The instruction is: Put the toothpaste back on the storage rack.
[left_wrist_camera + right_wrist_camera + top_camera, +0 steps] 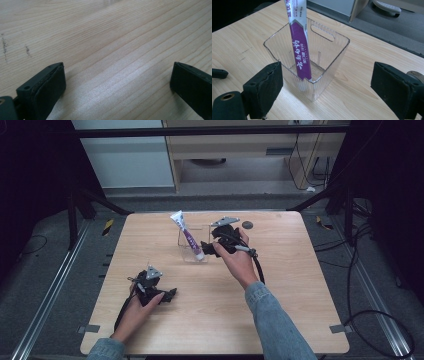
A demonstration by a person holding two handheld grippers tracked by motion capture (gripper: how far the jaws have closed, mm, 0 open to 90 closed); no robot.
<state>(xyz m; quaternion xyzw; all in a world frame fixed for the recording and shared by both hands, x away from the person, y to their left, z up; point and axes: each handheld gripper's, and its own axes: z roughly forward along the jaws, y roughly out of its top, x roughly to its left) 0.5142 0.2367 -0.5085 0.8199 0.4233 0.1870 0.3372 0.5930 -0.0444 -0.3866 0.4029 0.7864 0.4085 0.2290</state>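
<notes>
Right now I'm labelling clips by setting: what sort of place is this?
Probably a lab recording station: a bare wooden table in a dark metal frame, loose cables on grey carpet, and a clear plastic bin holding one purple tube.

between my right gripper's [327, 87] matt black, rough-padded jaws stands a clear, ribbed, glossy plastic bin [329, 53] holding a shiny purple-and-white tube [300, 50]; under it, pale matt grained wood table [362, 100].

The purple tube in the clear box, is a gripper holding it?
No. The right gripper is open near the clear box; the purple tube leans inside, free. The left gripper is open too.
</notes>
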